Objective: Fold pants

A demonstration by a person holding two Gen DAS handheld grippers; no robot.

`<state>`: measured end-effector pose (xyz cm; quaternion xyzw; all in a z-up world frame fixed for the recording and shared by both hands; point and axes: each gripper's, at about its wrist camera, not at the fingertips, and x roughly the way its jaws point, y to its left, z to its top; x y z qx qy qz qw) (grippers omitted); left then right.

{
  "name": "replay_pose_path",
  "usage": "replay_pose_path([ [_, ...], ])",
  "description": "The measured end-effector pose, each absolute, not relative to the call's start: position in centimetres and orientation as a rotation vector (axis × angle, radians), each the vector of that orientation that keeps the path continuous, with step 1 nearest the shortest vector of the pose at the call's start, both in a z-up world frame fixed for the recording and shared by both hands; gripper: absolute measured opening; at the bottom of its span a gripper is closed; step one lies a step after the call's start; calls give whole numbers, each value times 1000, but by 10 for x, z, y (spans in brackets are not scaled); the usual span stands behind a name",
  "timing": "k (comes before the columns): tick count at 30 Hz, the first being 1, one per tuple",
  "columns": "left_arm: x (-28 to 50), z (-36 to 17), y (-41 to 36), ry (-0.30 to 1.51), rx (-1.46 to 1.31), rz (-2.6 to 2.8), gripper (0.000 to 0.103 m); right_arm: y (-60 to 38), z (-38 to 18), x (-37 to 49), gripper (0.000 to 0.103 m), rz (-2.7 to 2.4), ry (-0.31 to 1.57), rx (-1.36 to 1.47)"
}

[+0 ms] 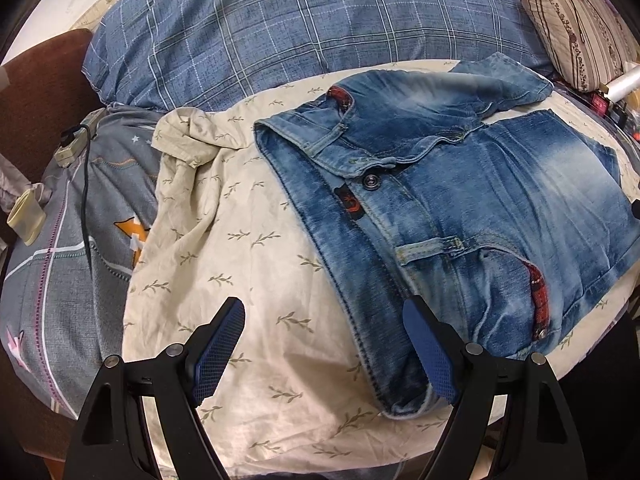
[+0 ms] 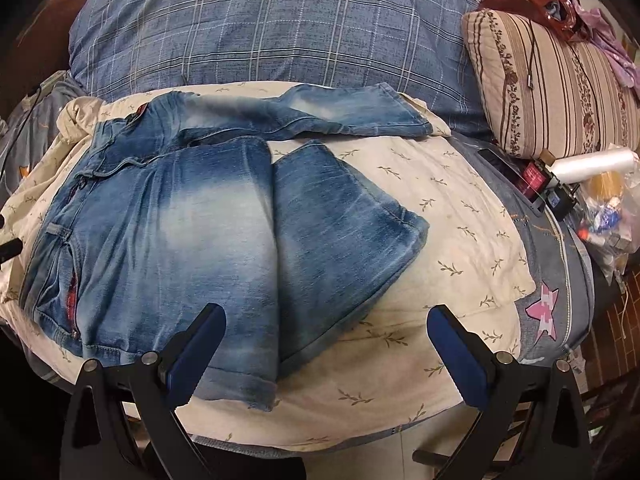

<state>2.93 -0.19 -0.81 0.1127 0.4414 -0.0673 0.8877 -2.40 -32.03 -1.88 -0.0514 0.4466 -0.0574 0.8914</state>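
Observation:
Faded blue jeans [image 1: 500, 208] lie on a cream leaf-print sheet [image 1: 256, 264], waistband toward the left, button and red pocket trim showing. In the right wrist view the jeans [image 2: 168, 240] have the near leg folded back over itself, its cuff end [image 2: 360, 236] lying on the sheet; the far leg [image 2: 348, 116] stretches toward the right. My left gripper [image 1: 324, 308] is open, hovering over the sheet beside the waistband's near corner. My right gripper [image 2: 326, 316] is open above the folded leg's near edge. Neither holds anything.
A blue plaid pillow [image 2: 280, 36] lies behind the jeans. A striped cushion [image 2: 560, 92] and clutter with a plastic roll [image 2: 592, 164] sit at right. A grey quilt [image 1: 60, 280] with a cable [image 1: 85, 208] lies at left. The bed's near edge is just below the grippers.

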Motion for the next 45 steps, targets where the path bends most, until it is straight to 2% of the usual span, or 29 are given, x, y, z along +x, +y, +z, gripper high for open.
replay_pose_path([
  [13, 69, -5, -3, 993, 135, -92, 82, -380, -19, 11, 101, -167, 911, 54],
  [21, 103, -25, 0, 1143, -35, -87, 82, -426, -59, 66, 99, -245, 1003, 202],
  [23, 108, -37, -5, 1184, -76, -134, 76, -420, -62, 62, 82, -172, 966, 241],
  [25, 111, -42, -10, 1169, -71, -124, 68, -409, -55, 55, 23, -97, 907, 221],
  [26, 113, -42, -11, 1151, -70, -127, 57, -404, -49, 52, 14, -86, 894, 179],
  [28, 117, -39, -7, 1152, -83, -113, 48, -408, -31, 43, 14, -58, 839, 160],
  [30, 120, -39, 3, 1163, -135, -112, 43, -428, -6, 30, 14, -93, 755, 184],
  [32, 119, -42, 8, 1171, -137, -82, 28, -463, 7, 18, 14, -184, 700, 239],
  [34, 119, -50, 13, 1188, -133, -62, 27, -497, 2, 8, 14, -271, 699, 311],
  [38, 111, -53, 18, 1189, -134, -51, 27, -562, -47, -8, 15, -451, 820, 443],
  [41, 109, -53, 25, 1197, -142, -52, 27, -566, -65, -17, 16, -456, 866, 452],
  [45, 103, -31, 35, 1158, -185, -62, 27, -566, -45, -25, 29, -467, 821, 439],
])
